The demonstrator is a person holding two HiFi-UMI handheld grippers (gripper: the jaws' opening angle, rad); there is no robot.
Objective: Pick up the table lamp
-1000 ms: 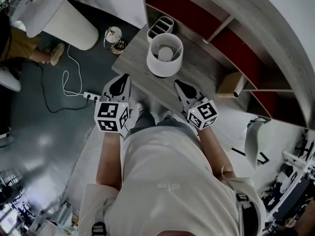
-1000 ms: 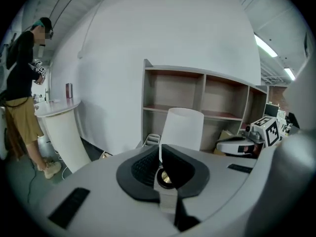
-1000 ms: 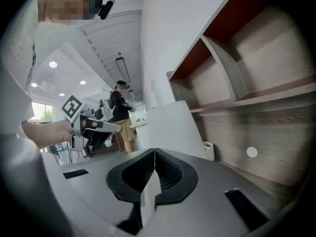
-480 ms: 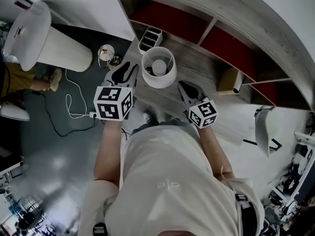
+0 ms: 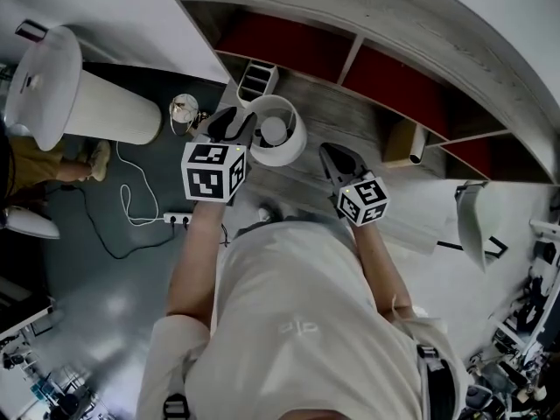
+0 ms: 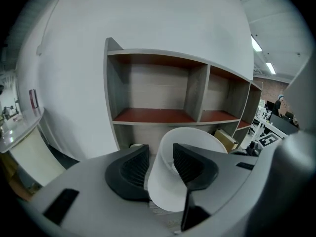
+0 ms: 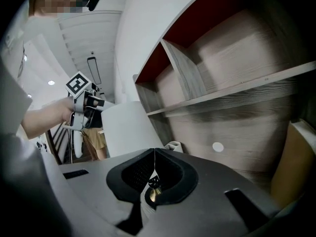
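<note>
left gripper (image 6: 160,158) jaws just spreading wide apart, lamp (image 6: 165,196) shade wall between, not pinched. right gripper (image 7: 154,168) closed tight, empty. squeeze softly, lift straight.

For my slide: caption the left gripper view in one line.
The left gripper, its jaws just opened, straddles the shade wall of the white table lamp before a grey shelf unit.

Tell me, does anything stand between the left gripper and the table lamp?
Nothing visible does. The fingers of the left gripper, which have just been opening, straddle the shade wall of the table lamp.
</note>
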